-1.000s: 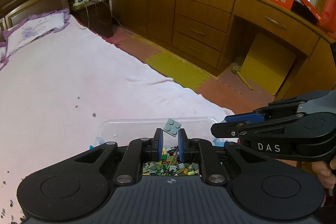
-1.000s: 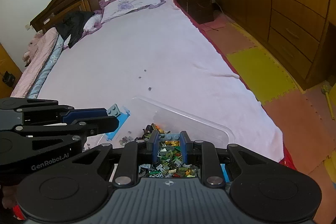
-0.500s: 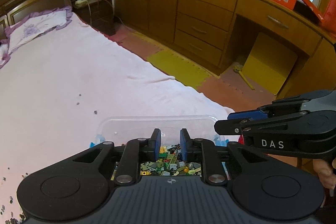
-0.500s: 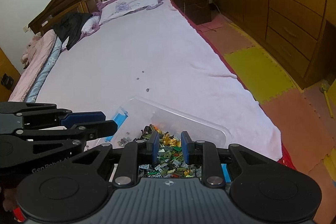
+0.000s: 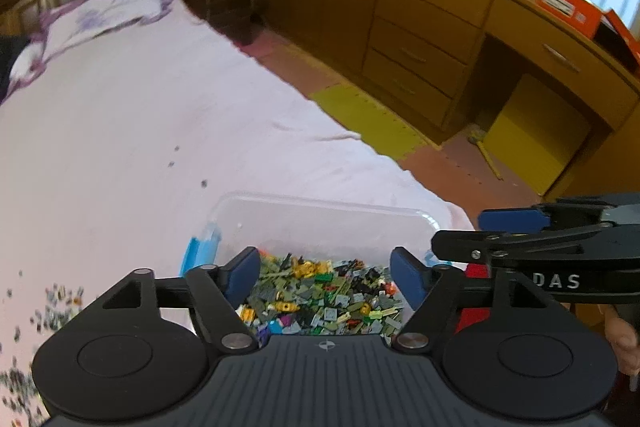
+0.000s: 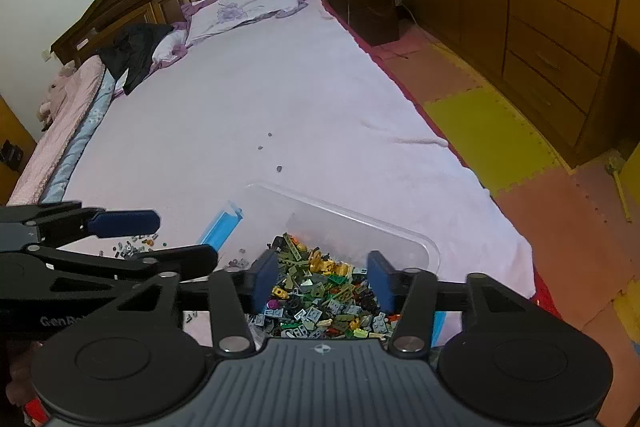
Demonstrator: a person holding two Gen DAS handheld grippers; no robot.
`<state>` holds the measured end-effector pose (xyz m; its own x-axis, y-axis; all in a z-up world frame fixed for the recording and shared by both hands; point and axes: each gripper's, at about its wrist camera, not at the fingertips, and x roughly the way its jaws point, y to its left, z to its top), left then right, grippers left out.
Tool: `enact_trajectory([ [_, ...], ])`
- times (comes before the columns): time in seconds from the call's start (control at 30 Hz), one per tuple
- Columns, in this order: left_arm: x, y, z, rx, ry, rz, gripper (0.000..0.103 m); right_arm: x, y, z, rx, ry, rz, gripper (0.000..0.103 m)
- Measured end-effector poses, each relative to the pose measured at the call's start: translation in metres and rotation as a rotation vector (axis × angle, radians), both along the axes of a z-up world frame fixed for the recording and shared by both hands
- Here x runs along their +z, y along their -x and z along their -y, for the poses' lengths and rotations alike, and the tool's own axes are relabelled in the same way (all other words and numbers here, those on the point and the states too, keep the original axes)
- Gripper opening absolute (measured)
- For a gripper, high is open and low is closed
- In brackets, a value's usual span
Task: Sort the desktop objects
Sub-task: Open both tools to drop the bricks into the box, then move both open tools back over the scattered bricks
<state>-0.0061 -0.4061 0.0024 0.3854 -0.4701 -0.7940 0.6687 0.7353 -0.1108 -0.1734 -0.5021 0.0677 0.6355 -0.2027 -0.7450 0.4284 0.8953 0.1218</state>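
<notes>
A clear plastic bin (image 5: 320, 205) with a blue latch (image 5: 200, 253) lies on the pink bed sheet, holding a pile of small mixed toy bricks (image 5: 320, 301). My left gripper (image 5: 325, 281) hovers over that pile, jaws wide open and empty. From the right, my right gripper (image 5: 472, 233) reaches in beside it. In the right wrist view the right gripper (image 6: 322, 279) is also open and empty above the bricks (image 6: 324, 301) in the bin (image 6: 360, 219). At the left of that view is the left gripper (image 6: 168, 239). Loose bricks (image 6: 136, 247) lie scattered left of the bin.
More scattered bricks (image 5: 56, 301) dot the sheet at the left. A few tiny pieces (image 6: 270, 151) lie farther up the bed. The bed edge (image 6: 500, 199) drops to foam floor mats (image 6: 480, 131), with wooden drawers (image 5: 420, 39) beyond. Pillows (image 6: 248, 7) sit by the headboard.
One second ago each gripper pinched a small grey brick over the bin. Both bricks are gone from the jaws, and both grippers have since spread wide open.
</notes>
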Motion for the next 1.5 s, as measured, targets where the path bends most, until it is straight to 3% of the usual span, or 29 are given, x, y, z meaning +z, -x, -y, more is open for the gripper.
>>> enact_trajectory([
  [0.3, -0.002, -0.005, -0.043, 0.154, 0.001, -0.021, 0.097, -0.002, -0.021, -0.016, 0.074, 0.030, -0.049, 0.077],
  [0.4, -0.004, -0.006, -0.065, 0.226, -0.002, -0.031, 0.098, -0.003, -0.029, -0.023, 0.105, 0.041, -0.065, 0.083],
  [0.57, -0.005, -0.004, -0.107, 0.335, -0.017, -0.053, 0.099, -0.007, -0.047, -0.046, 0.177, 0.040, -0.102, 0.083],
  [0.8, -0.006, 0.003, -0.179, 0.449, -0.051, -0.061, 0.102, -0.005, -0.069, -0.108, 0.291, 0.077, -0.123, 0.086],
  [0.93, -0.013, 0.006, -0.226, 0.494, -0.063, -0.078, 0.102, -0.004, -0.076, -0.146, 0.292, 0.095, -0.130, 0.087],
  [1.13, -0.031, 0.012, -0.300, 0.546, -0.145, -0.088, 0.102, -0.007, -0.076, -0.204, 0.268, 0.145, -0.122, 0.089],
  [1.5, -0.080, 0.013, -0.419, 0.639, -0.260, -0.211, 0.102, -0.060, -0.087, -0.305, 0.290, 0.191, -0.239, 0.093],
])
